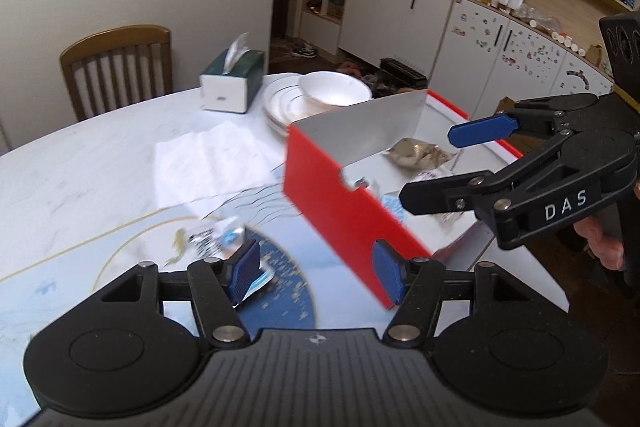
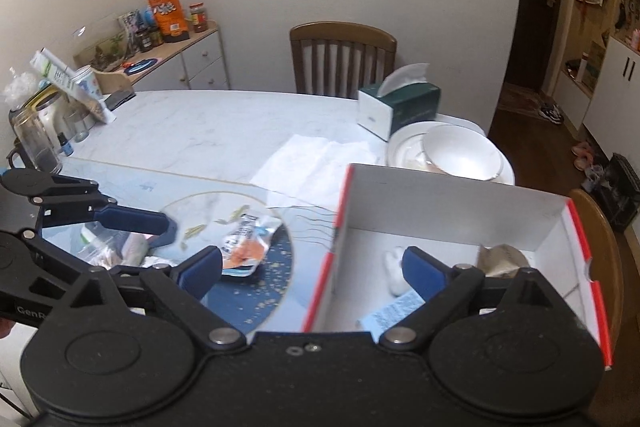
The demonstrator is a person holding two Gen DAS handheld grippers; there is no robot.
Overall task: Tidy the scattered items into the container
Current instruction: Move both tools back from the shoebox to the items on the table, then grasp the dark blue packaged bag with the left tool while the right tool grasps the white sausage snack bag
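Lying flat on the worktop (image 2: 192, 131), orange-and-white snack packet (image 2: 246, 247), long axis slanting away, left of red-walled box (image 2: 460, 203) already holding wrappers. Nearest: left gripper (image 2: 184, 243), just beside it, fingers parted, nothing between. Right gripper (image 2: 312, 273) straddling box wall, fingers wide, empty, likely further from packet. Beyond: tissue box (image 2: 400, 103), bowl (image 2: 464, 153).

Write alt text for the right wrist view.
The right hand-held gripper, open and empty, straddles the near left wall of a red-and-white box holding a few items. A snack packet lies left on the table.
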